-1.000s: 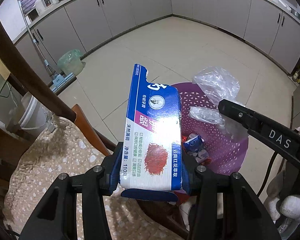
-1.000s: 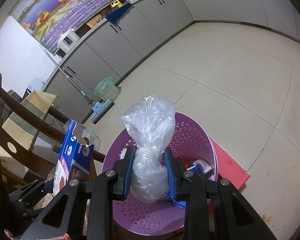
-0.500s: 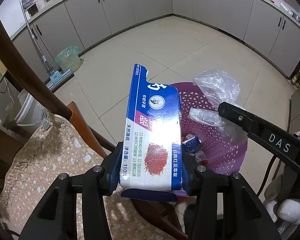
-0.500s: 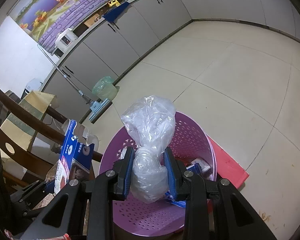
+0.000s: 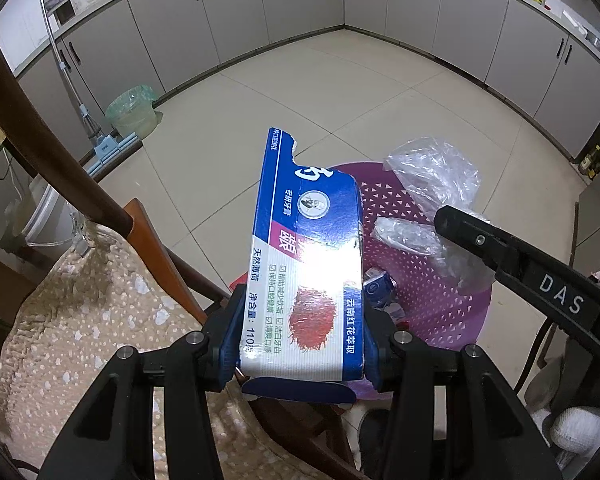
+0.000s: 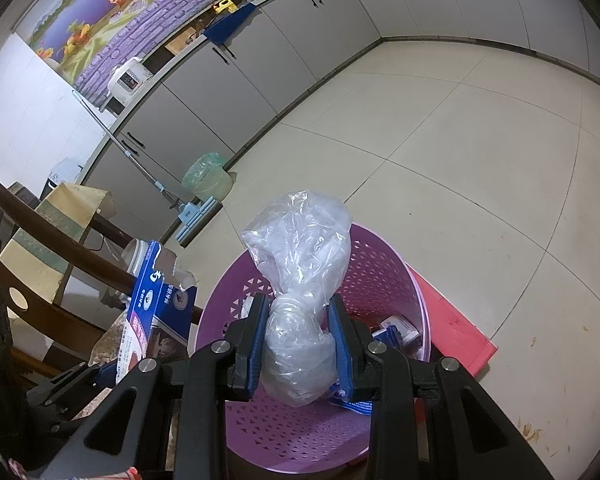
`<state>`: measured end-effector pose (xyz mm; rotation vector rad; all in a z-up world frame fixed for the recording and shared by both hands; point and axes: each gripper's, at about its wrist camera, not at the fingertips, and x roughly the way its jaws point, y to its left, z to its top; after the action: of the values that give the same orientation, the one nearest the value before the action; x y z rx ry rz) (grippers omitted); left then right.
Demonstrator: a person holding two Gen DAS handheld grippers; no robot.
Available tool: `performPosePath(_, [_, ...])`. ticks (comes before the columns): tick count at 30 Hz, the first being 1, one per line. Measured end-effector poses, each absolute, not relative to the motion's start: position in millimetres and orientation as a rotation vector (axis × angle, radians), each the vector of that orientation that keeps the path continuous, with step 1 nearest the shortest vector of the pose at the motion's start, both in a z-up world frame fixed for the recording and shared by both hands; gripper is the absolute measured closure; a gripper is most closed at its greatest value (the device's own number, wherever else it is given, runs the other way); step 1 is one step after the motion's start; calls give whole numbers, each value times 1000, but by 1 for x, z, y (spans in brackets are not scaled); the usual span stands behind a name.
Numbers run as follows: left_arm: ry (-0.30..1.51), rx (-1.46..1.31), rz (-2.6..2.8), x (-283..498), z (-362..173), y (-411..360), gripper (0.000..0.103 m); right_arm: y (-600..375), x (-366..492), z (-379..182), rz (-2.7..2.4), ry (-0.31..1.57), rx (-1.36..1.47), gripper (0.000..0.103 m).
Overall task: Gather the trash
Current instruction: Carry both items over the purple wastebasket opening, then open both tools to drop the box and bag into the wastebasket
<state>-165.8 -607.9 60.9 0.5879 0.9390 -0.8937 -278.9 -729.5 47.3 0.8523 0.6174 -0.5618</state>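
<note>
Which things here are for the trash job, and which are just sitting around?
For the job:
- blue toothpaste box, clamped in the left gripper
- clear plastic bag, clamped in the right gripper
- purple basket, with some trash inside

Just sitting around:
- wooden chair
- mop
- green-lined bin
- rice cooker

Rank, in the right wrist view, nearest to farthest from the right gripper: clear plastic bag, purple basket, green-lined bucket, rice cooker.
1. Clear plastic bag, clamped in the right gripper.
2. Purple basket, just below.
3. Green-lined bucket, on the floor by the cabinets.
4. Rice cooker, on the counter, upper left.
</note>
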Motion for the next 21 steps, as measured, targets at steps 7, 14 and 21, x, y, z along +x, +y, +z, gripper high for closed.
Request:
performPosePath(7, [967, 560, -903, -161, 57, -608, 55, -732, -278, 47, -563, 620, 857, 70])
performPosePath(14, [993, 506, -927, -154, 59, -605, 36, -734, -277, 45, -562, 620, 878, 57])
performPosePath(21, [987, 471, -930, -153, 68, -592, 34, -732, -278, 48, -568, 612, 855, 55])
